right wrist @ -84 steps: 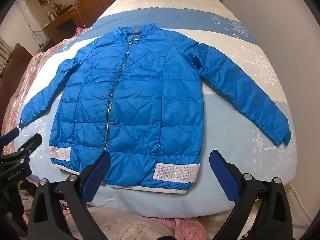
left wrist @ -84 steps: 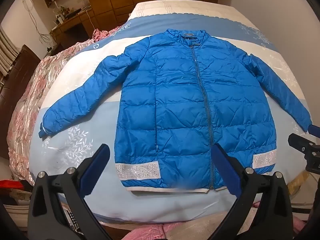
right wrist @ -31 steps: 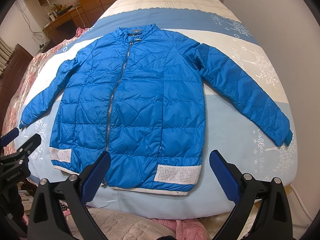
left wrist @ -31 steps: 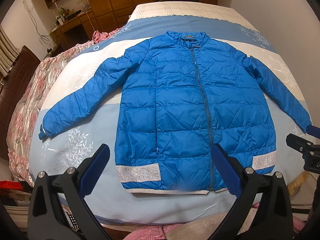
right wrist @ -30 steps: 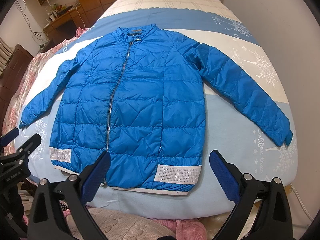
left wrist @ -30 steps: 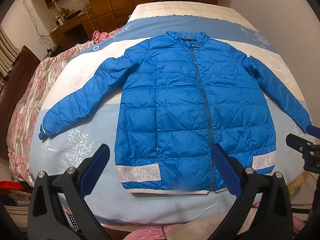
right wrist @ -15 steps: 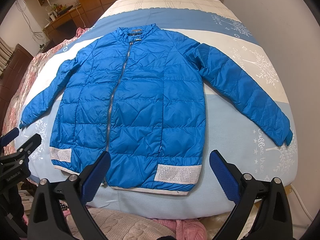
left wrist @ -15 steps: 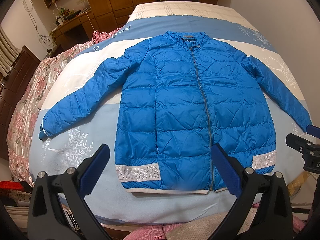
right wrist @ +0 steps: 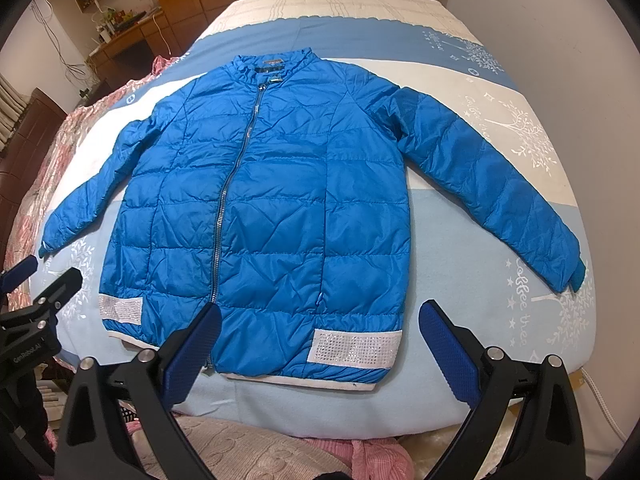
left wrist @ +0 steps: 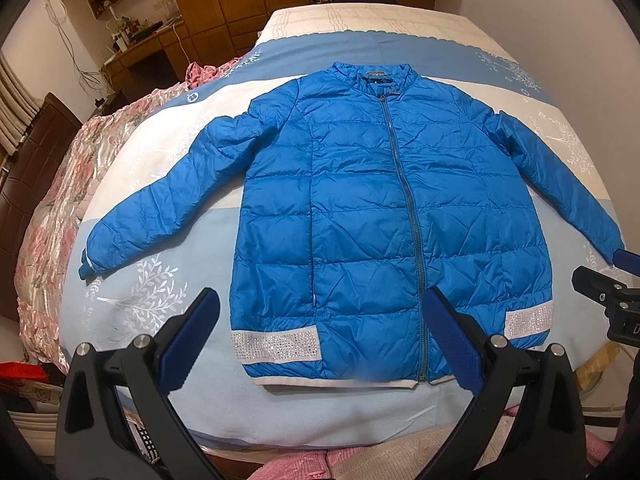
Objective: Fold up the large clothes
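The blue puffer jacket [left wrist: 384, 216] lies flat and zipped on the bed [left wrist: 132, 288], sleeves spread. Left gripper [left wrist: 320, 332] and right gripper [right wrist: 320, 332] hover spread wide, holding nothing. The right cuff hides behind the neighbouring gripper in the left view.

bed [left wrist: 460, 412] with a blue-and-white banded cover; blue quilted jacket [left wrist: 360, 216] lying flat at its centre, zipped, collar toward 12 o'clock, hem toward 6 o'clock, sleeves toward 8 and 4 o'clock.

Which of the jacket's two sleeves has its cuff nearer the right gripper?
The sleeve on the wall side of the blue jacket; its cuff lies just beyond the right gripper. The other sleeve ends across the bed, near the left gripper.
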Demonstrator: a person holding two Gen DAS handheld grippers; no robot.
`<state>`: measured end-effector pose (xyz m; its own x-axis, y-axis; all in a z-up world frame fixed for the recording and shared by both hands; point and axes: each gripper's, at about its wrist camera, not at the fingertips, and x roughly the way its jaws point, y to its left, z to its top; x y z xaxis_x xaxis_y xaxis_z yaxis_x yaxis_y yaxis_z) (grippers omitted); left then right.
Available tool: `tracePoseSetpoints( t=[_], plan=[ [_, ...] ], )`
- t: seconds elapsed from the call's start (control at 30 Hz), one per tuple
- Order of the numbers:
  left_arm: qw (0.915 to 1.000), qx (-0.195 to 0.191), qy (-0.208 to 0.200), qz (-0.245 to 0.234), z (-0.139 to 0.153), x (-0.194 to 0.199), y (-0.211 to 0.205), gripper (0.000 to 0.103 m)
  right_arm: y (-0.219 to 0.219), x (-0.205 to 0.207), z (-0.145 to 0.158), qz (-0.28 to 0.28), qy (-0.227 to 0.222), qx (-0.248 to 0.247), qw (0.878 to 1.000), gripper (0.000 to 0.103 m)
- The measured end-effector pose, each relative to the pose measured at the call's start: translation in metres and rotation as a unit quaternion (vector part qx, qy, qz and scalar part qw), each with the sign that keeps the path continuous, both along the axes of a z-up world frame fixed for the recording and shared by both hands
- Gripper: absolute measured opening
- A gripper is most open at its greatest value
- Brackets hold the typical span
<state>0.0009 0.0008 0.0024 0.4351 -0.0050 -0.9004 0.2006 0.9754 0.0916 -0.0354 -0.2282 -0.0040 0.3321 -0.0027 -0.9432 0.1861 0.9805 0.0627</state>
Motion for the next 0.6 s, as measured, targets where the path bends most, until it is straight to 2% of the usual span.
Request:
tracePoseSetpoints(
  t=[0.33, 0.5, 0.6],
  plan=[
    [1.0000, -0.002, 0.006, -0.008, 0.004, 0.006, -0.007, 0.100, -0.004, -0.003, -0.003, -0.005, 0.000, 0.001, 1.000, 0.099],
    [0.9994, -0.012, 0.025, -0.020, -0.004, 0.014, -0.018, 0.100, -0.022, -0.002, -0.004, -0.019, -0.014, 0.005, 1.000, 0.099],
    [0.9987, -0.016, 0.040, -0.028, -0.017, 0.026, -0.030, 0.100, -0.046, -0.002, -0.020, -0.034, -0.014, 0.015, 0.999, 0.099]
  ],
)
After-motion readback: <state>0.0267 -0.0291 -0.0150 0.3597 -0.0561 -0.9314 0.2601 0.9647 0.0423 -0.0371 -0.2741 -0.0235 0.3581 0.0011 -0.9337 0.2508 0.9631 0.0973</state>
